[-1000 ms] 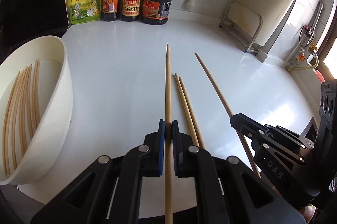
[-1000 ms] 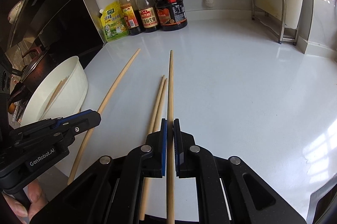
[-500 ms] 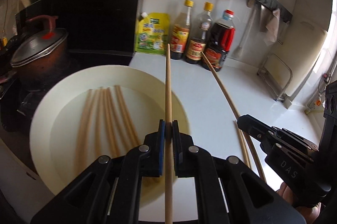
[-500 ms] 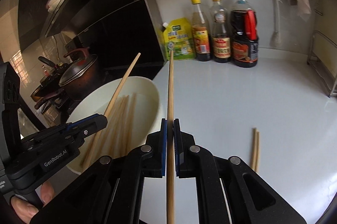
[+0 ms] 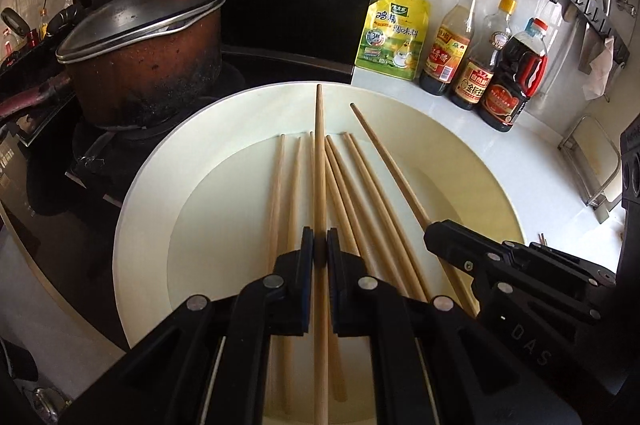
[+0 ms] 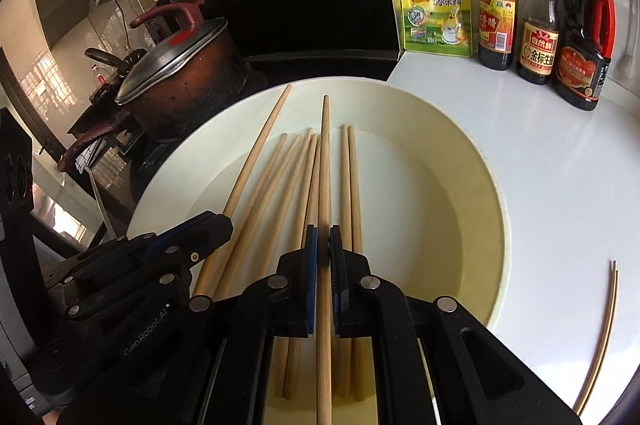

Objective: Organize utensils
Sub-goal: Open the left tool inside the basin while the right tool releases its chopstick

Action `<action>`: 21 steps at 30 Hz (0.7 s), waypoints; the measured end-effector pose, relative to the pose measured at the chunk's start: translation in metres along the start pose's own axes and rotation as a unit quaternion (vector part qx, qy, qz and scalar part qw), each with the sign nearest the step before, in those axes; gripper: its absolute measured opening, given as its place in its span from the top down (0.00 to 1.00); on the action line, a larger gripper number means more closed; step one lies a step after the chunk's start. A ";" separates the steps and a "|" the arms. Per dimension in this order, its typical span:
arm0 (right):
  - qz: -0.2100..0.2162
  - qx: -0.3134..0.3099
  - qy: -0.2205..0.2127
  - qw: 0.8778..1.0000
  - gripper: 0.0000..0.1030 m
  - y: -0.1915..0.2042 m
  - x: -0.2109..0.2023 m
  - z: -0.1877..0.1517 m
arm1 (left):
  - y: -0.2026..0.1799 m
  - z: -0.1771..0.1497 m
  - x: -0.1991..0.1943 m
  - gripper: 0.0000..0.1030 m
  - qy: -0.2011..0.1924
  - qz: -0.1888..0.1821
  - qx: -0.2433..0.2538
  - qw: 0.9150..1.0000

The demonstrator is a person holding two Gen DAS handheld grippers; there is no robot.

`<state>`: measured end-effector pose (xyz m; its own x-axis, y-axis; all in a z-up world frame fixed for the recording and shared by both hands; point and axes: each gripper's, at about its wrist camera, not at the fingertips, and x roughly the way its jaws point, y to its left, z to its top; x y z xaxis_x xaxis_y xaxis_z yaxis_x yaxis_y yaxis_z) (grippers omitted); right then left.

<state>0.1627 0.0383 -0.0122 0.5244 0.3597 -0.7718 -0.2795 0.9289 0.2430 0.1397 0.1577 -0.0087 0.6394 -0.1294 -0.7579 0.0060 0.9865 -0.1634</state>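
My left gripper [image 5: 320,249] is shut on a wooden chopstick [image 5: 319,161] and holds it above the white bowl [image 5: 152,193]. My right gripper [image 6: 323,245] is shut on another wooden chopstick [image 6: 325,161], also above the bowl [image 6: 492,209]. Several chopsticks [image 5: 360,193] lie on the bowl's bottom, also seen in the right wrist view [image 6: 348,185]. In the left wrist view the right gripper [image 5: 436,241] shows at right with its chopstick [image 5: 384,153]. In the right wrist view the left gripper [image 6: 224,223] shows at left with its chopstick [image 6: 256,153]. Two chopsticks [image 6: 600,337] lie on the white counter.
A lidded brown pot [image 5: 144,53] stands on the stove left of the bowl. A yellow pouch [image 5: 394,37] and three sauce bottles [image 5: 476,61] line the back wall. A metal rack [image 5: 592,161] stands at the right. The white counter [image 6: 560,165] extends right of the bowl.
Both grippers have lifted their chopsticks off the counter and carried them left, from beside the bowl to directly above it. Two chopsticks stayed on the counter.
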 end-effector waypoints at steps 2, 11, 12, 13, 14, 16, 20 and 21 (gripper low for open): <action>0.000 0.005 0.008 1.000 0.94 -0.002 0.007 0.001 | 0.003 0.000 0.004 0.93 0.005 0.002 -0.002 1.000; 0.003 0.017 0.006 1.000 0.93 -0.010 0.003 -0.006 | 0.015 -0.005 0.008 0.71 0.012 0.003 -0.029 0.999; 0.004 0.018 0.004 1.000 0.93 -0.011 0.001 -0.006 | 0.015 -0.005 0.006 0.68 0.010 0.004 -0.029 1.000; 0.004 0.019 0.001 1.000 0.93 -0.012 -0.001 -0.007 | 0.015 -0.006 0.004 0.64 0.007 0.006 -0.029 1.000; 0.004 0.018 -0.001 1.000 0.93 -0.012 -0.004 -0.008 | 0.015 -0.007 0.002 0.63 0.005 0.007 -0.029 1.000; -0.001 0.016 -0.007 1.000 0.93 -0.013 -0.008 -0.010 | 0.015 -0.009 -0.002 0.63 0.000 0.011 -0.029 1.000; 0.001 0.015 -0.019 1.000 0.93 -0.015 -0.020 -0.018 | 0.013 -0.014 -0.011 0.60 -0.008 0.019 -0.028 0.999; 0.000 0.014 -0.020 1.000 0.93 -0.016 -0.023 -0.020 | 0.011 -0.016 -0.012 0.60 -0.007 0.018 -0.028 0.999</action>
<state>0.1391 0.0138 -0.0100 0.5569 0.3623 -0.7474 -0.2571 0.9308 0.2597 0.1204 0.1690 -0.0115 0.6494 -0.0915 -0.7549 -0.0599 0.9835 -0.1708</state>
